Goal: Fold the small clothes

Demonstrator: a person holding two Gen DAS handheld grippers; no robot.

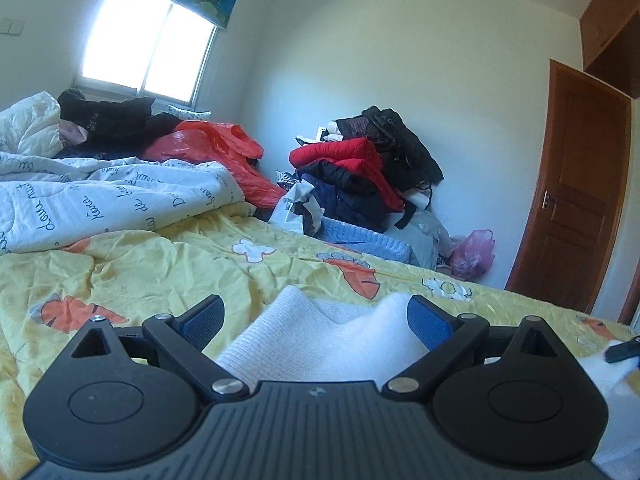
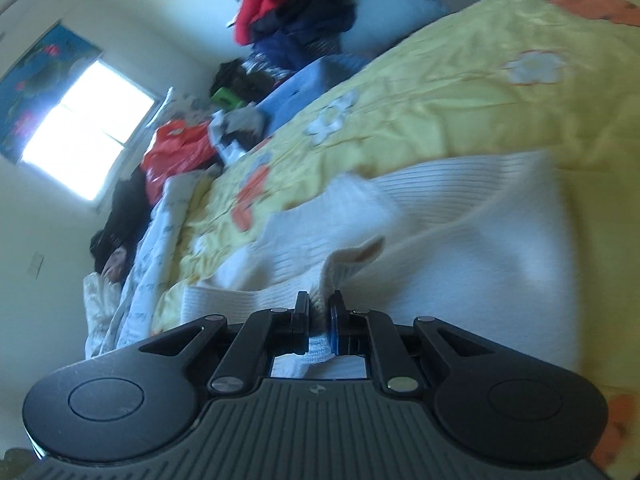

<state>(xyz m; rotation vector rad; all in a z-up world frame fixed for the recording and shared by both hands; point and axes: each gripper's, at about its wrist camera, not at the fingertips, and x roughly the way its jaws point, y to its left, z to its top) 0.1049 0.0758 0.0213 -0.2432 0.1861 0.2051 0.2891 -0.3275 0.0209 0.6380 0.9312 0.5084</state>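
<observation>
My left gripper (image 1: 316,322) sits at bottom centre of its frame with fingers spread wide, the white knit garment (image 1: 320,344) lying loosely between the blue pads (image 1: 430,326), not pinched. In the right wrist view, tilted sideways, my right gripper (image 2: 319,312) has its fingers drawn narrow, clamped on a bunched edge of the same white knit garment (image 2: 460,240), which spreads across the yellow floral bedsheet (image 2: 460,100) through the middle of the frame. That view is blurred, so the fold lines are hard to read. A pile of clothes (image 1: 360,168) sits centre right against the wall.
</observation>
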